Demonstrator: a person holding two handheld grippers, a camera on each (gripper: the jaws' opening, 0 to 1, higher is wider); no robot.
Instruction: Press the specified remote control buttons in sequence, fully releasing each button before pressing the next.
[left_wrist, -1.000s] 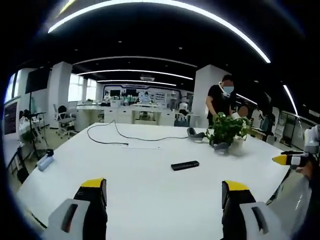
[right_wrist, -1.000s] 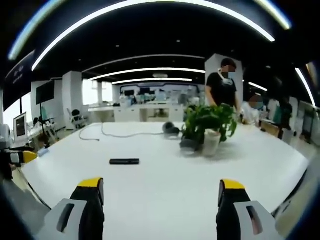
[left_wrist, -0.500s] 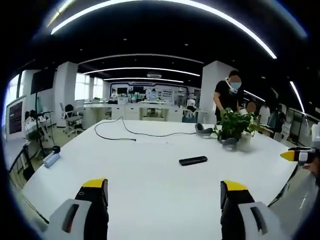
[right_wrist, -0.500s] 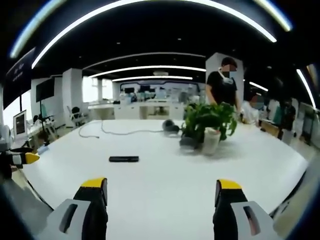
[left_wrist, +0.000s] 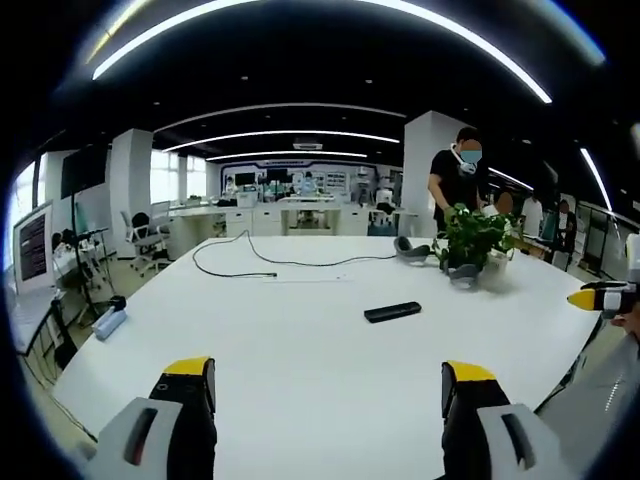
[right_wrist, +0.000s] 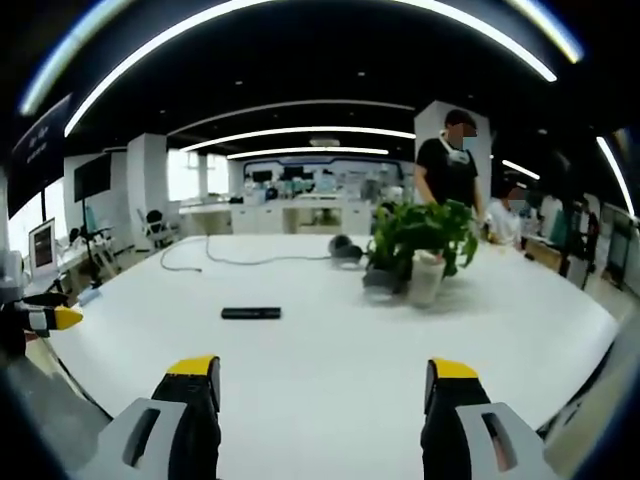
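Slim black bar remote (left_wrist: 392, 312) on smooth white table (left_wrist: 300, 340); both tools wide, empty

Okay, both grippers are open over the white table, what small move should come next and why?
Probably ease the right gripper forward and left toward the slim black remote control. The remote lies flat on the white table, well beyond both grippers' open jaws, so no button is within reach yet. The left gripper can hold back.
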